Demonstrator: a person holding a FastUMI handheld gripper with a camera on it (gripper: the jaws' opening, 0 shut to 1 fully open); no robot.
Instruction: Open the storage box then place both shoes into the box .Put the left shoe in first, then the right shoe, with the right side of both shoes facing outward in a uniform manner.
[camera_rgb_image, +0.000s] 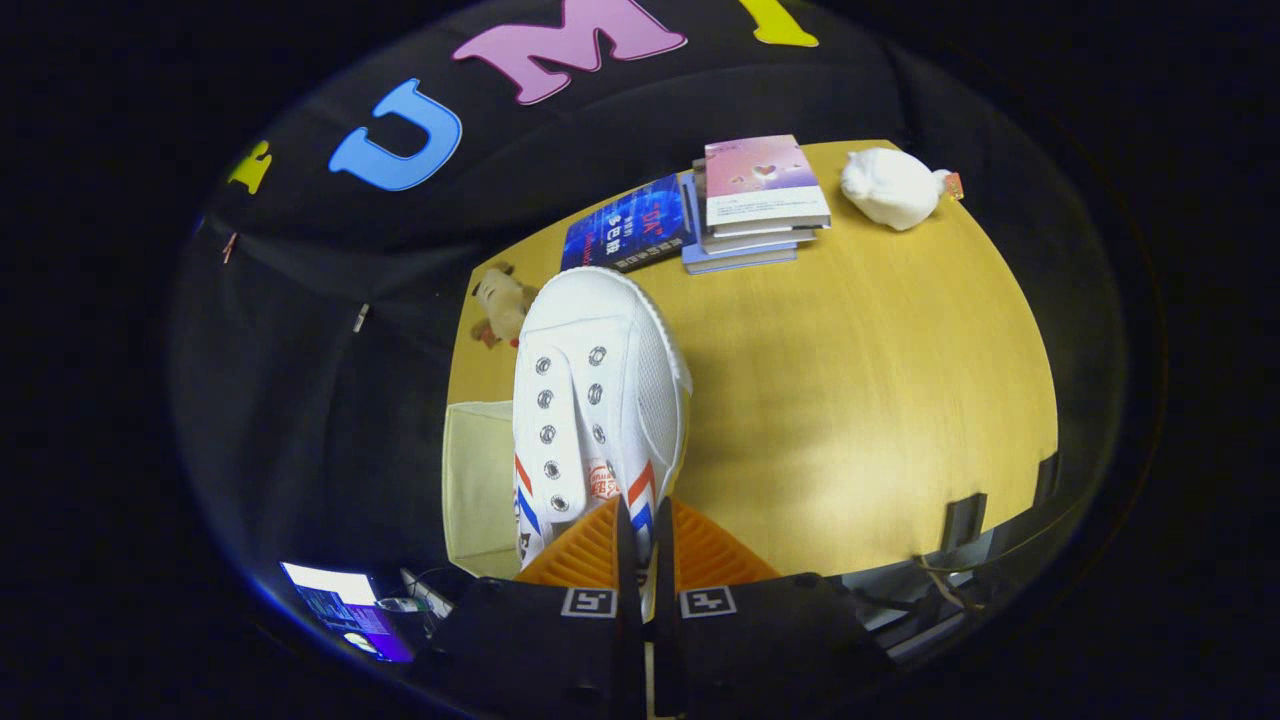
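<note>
My gripper is shut on a white sneaker with red and blue side stripes and metal eyelets. Both fingers pinch the rim of its opening, and the toe points away from me. The shoe hangs above the yellow table, tilted. A pale cream storage box stands just left of the shoe, partly hidden behind it; I cannot tell if it is open.
A stack of books and a dark blue book lie at the far side of the table. A white plush rests at the far right corner, a small tan plush toy near the left edge. A lit screen glows below left.
</note>
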